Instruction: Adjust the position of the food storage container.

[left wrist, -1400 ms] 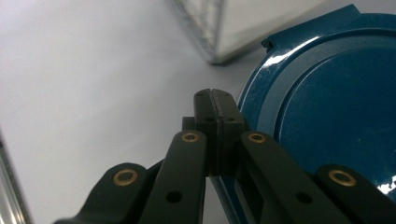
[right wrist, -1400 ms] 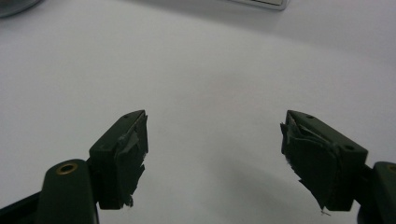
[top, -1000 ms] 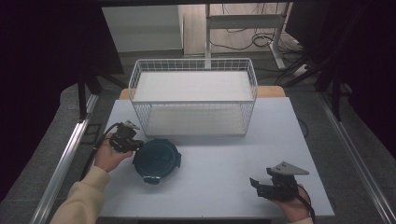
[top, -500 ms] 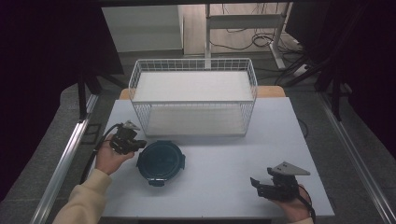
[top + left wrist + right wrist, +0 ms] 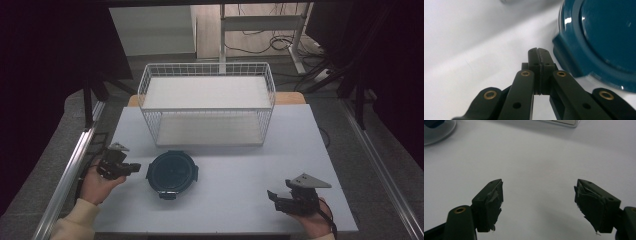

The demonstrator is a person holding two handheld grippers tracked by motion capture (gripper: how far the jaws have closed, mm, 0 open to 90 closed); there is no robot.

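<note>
Left tool [image 5: 131, 168]: clenched on nothing; just left of lid
Right tool [image 5: 276, 198]: jaws apart, nothing between
Teal round lid [image 5: 172, 173]: flat on tabletop [image 5: 240, 165], before wire basket [image 5: 207, 107]

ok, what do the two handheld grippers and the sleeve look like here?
Both grippers, left gripper and right gripper, are black with two flat jaws and brass-coloured rivets on the linkage bars. Each carries a grey three-cornered plate on top. The right pads look frayed. The left arm wears a cream sleeve.
</note>
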